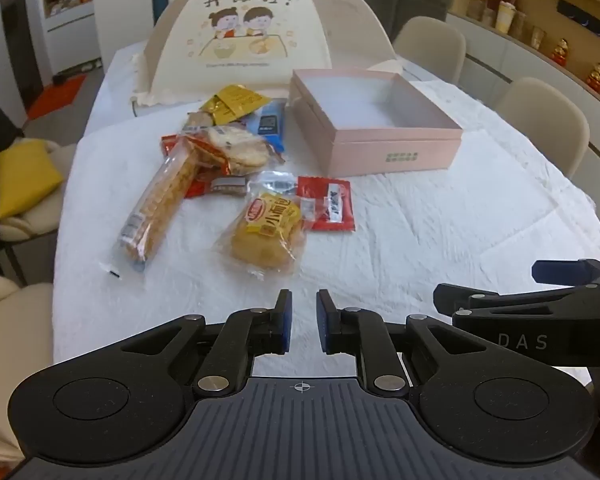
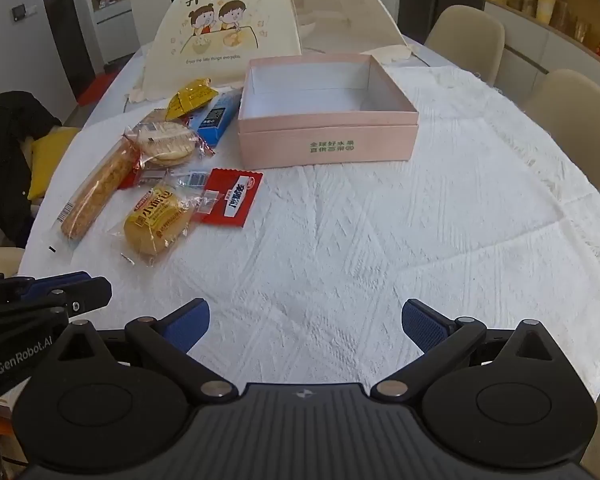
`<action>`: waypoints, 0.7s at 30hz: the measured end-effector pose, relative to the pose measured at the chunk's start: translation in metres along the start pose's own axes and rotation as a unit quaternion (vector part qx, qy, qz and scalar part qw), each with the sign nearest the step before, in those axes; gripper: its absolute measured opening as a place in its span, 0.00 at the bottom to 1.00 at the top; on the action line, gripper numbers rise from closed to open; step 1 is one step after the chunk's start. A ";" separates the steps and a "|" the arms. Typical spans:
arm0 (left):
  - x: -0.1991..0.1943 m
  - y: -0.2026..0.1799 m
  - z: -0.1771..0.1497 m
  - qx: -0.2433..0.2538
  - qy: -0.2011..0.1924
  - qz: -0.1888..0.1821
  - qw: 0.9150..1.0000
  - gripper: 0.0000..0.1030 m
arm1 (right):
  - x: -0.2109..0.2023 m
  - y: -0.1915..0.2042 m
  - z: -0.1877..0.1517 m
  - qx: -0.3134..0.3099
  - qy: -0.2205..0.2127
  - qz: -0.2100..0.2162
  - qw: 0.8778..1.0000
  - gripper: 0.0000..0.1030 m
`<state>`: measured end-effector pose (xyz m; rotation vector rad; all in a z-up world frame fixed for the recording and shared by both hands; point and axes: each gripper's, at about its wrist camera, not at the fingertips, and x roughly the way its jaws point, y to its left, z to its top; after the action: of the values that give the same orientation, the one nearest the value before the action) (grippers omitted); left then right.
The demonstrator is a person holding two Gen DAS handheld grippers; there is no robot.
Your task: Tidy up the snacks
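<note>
Several snacks (image 1: 236, 148) half-buried in overlap beside pink box (image 1: 392, 146).

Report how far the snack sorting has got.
Done: nothing visible; the pink box is empty.
In hand: nothing. The left gripper is nearly closed on air and the right gripper is wide open, both above the white cloth.
Left: the whole pile beside the box, including the small bread pack, red sachet, long cracker sleeve and rice cracker pack.
</note>
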<state>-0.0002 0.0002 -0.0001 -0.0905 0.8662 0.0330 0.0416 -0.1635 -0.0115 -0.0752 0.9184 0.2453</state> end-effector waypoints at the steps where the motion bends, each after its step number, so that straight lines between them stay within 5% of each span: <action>1: 0.000 0.000 0.000 0.001 0.000 0.001 1.000 0.17 | 0.000 0.001 0.000 -0.004 -0.002 -0.001 1.000 1.00; 21: -0.009 0.002 -0.005 -0.018 0.007 -0.002 1.000 0.17 | -0.008 0.004 0.004 -0.012 -0.006 0.005 1.000 1.00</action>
<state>-0.0098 0.0020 0.0033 -0.1272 0.8794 0.0448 0.0392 -0.1599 -0.0025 -0.0906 0.9039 0.2659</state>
